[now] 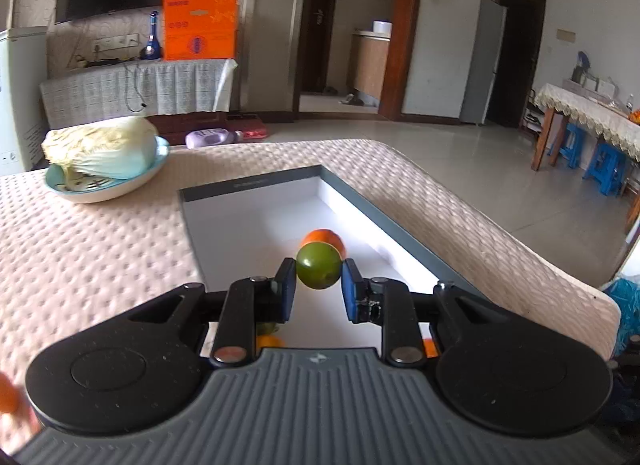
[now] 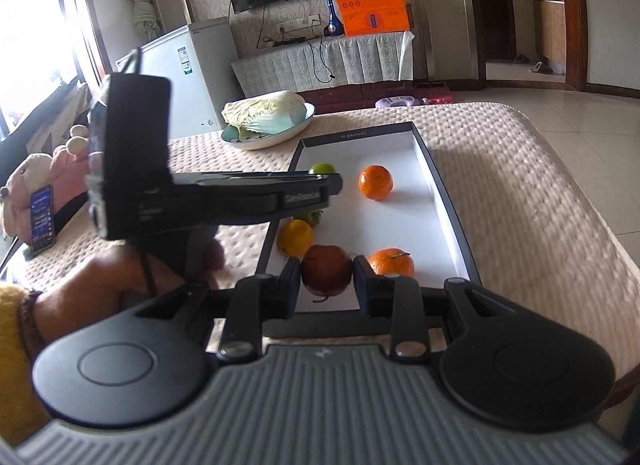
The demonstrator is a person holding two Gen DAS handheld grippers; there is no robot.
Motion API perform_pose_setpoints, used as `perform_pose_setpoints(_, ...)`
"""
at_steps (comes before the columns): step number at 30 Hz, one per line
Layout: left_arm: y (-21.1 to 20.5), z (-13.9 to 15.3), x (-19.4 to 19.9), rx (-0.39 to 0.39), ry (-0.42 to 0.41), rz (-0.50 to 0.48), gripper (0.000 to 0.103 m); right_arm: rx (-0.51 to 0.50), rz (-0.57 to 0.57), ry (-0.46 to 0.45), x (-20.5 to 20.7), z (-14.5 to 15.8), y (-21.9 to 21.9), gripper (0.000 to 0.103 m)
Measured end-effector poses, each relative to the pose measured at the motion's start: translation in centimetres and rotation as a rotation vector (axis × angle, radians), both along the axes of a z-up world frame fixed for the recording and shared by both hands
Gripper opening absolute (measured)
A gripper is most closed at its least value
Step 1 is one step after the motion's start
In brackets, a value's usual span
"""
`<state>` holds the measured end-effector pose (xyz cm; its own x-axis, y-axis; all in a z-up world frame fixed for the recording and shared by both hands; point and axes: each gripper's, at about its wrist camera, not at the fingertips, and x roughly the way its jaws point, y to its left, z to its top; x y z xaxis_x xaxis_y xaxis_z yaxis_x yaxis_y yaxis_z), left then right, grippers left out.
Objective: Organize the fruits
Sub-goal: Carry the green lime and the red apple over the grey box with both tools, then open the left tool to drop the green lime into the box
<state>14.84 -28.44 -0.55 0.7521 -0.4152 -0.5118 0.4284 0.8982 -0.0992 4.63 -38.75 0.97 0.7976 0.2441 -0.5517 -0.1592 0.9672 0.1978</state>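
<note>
My left gripper (image 1: 319,271) is shut on a green fruit (image 1: 319,266) and holds it above the white tray (image 1: 248,217). An orange (image 1: 326,236) lies in the tray just behind it. My right gripper (image 2: 327,271) is shut on a dark red apple (image 2: 326,269) at the near end of the tray (image 2: 404,201). In the right wrist view the left gripper body (image 2: 208,197) crosses over the tray with the green fruit (image 2: 322,168) at its tip. Two oranges (image 2: 376,182) (image 2: 391,262), a yellow fruit (image 2: 295,237) and a partly hidden green fruit (image 2: 312,217) lie in the tray.
A bowl (image 1: 104,189) holding a cabbage (image 1: 100,147) sits on the quilted table beyond the tray's left corner. The table's right edge (image 1: 520,241) drops to the floor. A phone (image 2: 42,217) and plush toy (image 2: 36,173) lie at the far left.
</note>
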Motion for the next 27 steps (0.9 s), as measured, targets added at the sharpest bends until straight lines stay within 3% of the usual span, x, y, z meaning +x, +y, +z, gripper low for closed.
perform_pose_setpoints(12, -2.3, -1.3, 1.3, 0.019, 0.002, -0.021, 0.030, 0.012, 0.001, 0.015, 0.3, -0.2, -0.4, 0.031)
perform_pose_setpoints(17, -2.3, -1.0, 0.8, 0.015, -0.029, -0.017, 0.059, 0.022, -0.014, 0.013, 0.4, -0.2, -0.7, 0.031)
perform_pose_setpoints(22, -1.7, -0.2, -0.1, -0.010, -0.082, -0.036, 0.062, 0.027, -0.013, 0.009, 0.7, -0.3, -0.4, 0.031)
perform_pose_setpoints(27, 0.1, 0.8, -0.5, -0.068, -0.109, 0.007, 0.065, 0.031, -0.024, 0.015, 1.5, -0.7, 0.0, 0.031)
